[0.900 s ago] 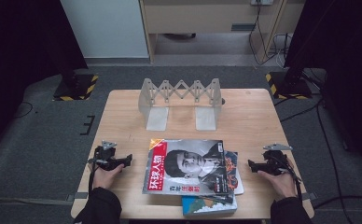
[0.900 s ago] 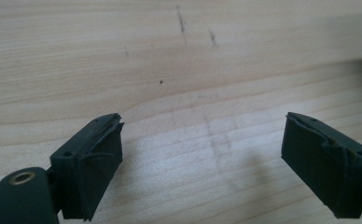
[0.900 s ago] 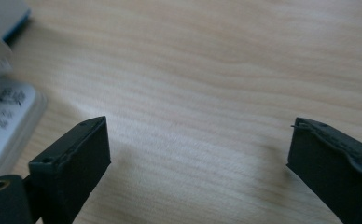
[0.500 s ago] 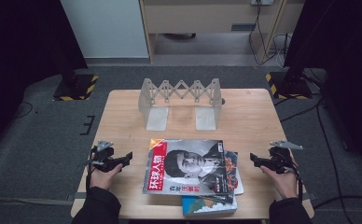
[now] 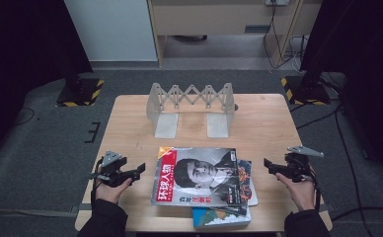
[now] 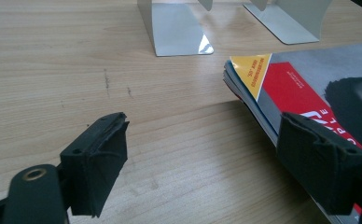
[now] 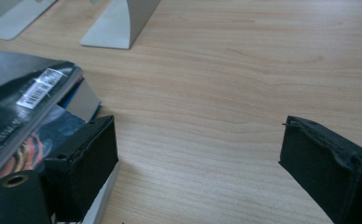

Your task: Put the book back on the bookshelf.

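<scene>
A stack of magazines and books lies flat at the table's near middle, topped by a cover with a red strip and a portrait. My left gripper rests low on the table just left of the stack, pointing at it. It is open: in the left gripper view its jaws stand wide with bare wood between them, and the magazine's corner lies by the right jaw. My right gripper hovers just right of the stack and is open too, the stack's edge beside its left jaw.
A grey metal expanding book rack stands upright at the table's far middle, its two flat foot plates facing the stack. Bare wooden tabletop spreads on both sides of it. Dark floor, cables and stands surround the table.
The right gripper has drifted slightly away from me and to the right. The left gripper has hardly moved. Both stay open, and the stack lies as before.
</scene>
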The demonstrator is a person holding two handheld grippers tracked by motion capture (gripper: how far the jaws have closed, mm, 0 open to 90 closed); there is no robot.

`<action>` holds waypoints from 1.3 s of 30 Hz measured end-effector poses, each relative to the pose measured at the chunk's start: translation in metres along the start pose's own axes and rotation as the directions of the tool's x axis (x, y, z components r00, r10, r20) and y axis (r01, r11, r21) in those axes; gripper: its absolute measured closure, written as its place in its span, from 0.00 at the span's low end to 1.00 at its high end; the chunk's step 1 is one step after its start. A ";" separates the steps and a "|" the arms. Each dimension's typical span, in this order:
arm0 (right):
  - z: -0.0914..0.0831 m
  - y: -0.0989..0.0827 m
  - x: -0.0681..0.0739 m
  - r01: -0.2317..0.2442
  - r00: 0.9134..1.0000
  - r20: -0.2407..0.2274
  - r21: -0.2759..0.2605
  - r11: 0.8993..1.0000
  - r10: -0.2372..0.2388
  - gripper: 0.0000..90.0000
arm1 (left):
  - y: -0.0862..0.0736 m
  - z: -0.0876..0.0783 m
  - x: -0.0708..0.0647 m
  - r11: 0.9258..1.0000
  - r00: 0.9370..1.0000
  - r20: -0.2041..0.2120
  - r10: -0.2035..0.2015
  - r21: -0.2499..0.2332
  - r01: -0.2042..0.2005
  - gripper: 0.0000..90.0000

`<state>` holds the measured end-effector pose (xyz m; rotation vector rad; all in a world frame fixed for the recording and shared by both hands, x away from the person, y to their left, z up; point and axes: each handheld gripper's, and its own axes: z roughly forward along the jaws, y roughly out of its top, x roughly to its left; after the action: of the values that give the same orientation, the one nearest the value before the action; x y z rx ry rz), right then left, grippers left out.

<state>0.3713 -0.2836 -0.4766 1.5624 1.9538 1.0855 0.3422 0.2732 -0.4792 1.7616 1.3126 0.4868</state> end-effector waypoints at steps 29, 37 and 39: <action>-0.015 0.019 0.060 0.075 0.988 -0.134 -0.056 0.996 -0.082 0.12 | -0.006 -0.009 -0.036 0.999 0.997 0.069 0.015 0.033 -0.018 0.26; -0.012 0.016 0.072 0.077 0.985 -0.153 -0.038 0.996 -0.081 0.11 | -0.010 -0.008 -0.044 0.998 0.997 0.072 0.023 0.060 -0.027 0.27; -0.011 0.015 0.076 0.083 0.983 -0.163 -0.032 0.996 -0.087 0.11 | -0.011 -0.007 -0.045 0.997 0.997 0.074 0.013 0.068 -0.018 0.27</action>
<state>0.3515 -0.2141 -0.4470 1.4022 2.0842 1.2326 0.3136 0.2356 -0.4765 1.8306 1.2783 0.3858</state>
